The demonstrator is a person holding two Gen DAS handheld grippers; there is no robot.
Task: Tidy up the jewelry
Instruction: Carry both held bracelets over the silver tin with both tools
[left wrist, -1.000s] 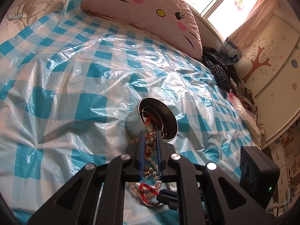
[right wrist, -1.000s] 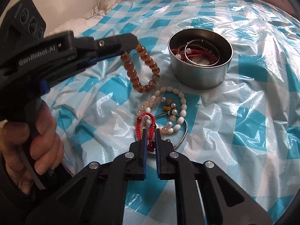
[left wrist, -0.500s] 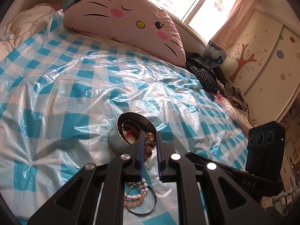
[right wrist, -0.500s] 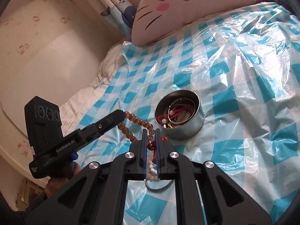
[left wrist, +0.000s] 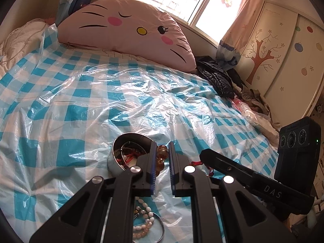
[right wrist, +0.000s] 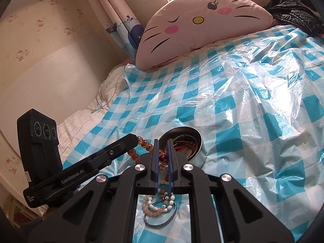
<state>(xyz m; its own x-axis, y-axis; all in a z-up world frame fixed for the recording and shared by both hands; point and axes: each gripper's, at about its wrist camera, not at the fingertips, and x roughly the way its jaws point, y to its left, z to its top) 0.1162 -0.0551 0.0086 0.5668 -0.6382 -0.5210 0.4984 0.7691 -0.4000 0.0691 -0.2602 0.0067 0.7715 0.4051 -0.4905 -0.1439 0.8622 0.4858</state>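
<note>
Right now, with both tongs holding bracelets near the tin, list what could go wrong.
1. The amber bead bracelet hangs from the left tongs right beside the red cord bracelet in the right tongs; the loops could tangle.
2. The metal tin sits on crinkled plastic sheeting over soft bedding; a nudge could tip it.
3. The tin already holds bangles and cords, so a dropped bracelet might catch on the rim.

Left gripper point(left wrist: 162, 162) jaws nipping amber bead bracelet point(left wrist: 161, 156), beside metal tin point(left wrist: 113, 162), pearl bracelets point(left wrist: 143, 220) below
</note>
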